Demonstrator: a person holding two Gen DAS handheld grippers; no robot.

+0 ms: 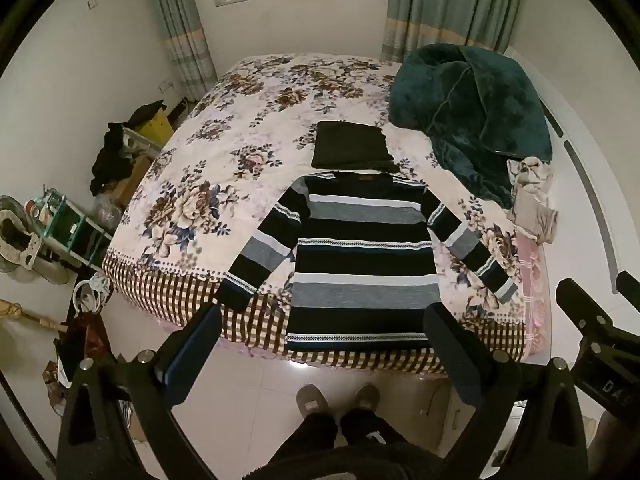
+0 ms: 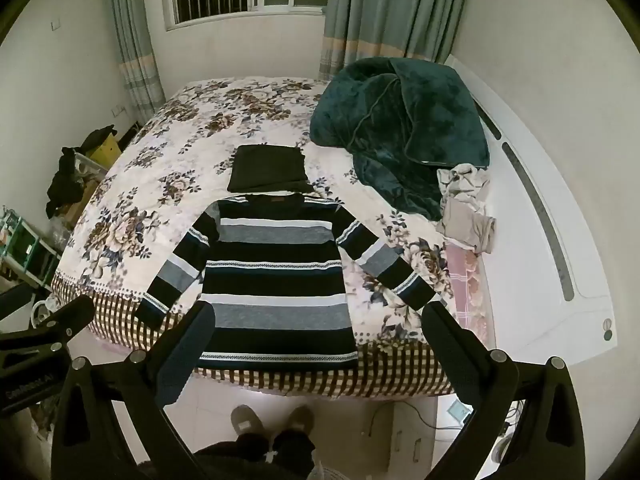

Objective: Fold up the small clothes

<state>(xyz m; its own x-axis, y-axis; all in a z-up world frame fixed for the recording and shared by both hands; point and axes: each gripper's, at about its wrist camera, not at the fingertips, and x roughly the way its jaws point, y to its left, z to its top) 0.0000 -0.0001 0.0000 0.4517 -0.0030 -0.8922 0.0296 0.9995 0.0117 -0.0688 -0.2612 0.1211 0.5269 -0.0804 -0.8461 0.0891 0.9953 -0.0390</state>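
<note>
Readable text is minimal: in the left wrist view the other gripper's body at the right edge shows white letters "DAS", cut off by the frame. In the right wrist view the neighbouring gripper body at the left edge carries white lettering ending in "AI"; the rest is too blurred to read. The small brown tag at the sweater's collar is too small to read.

Striped sweater [image 1: 360, 264] [image 2: 276, 280] lies flat on the bed [image 1: 280, 92] [image 2: 192, 120], near the foot edge, hem toward the person, collar away. Bands of dark navy/black, grey and white, with thin patterned lines between some bands. Both sleeves are spread outward and down at an angle; the left cuff reaches the checked border of the floral bedspread.

Just beyond the collar sits a folded dark garment [image 1: 352, 146] [image 2: 268, 168], a neat rectangle, its near edge touching or overlapping the collar. To the right of it is a heaped dark green plush blanket [image 1: 472, 116] [image 2: 404, 128]. A crumpled beige cloth [image 1: 532, 200] [image 2: 468, 208] lies at the bed's right edge, beside the blanket.

Left gripper [image 1: 322, 334]: jaws spread wide, nothing between them, hovering over the sweater's hem, not touching fabric. Right gripper [image 2: 318, 330]: same, jaws released and empty, above the hem area.

The person's slippers [image 1: 340, 400] [image 2: 272, 420] stand on the tiled floor at the foot of the bed.
</note>
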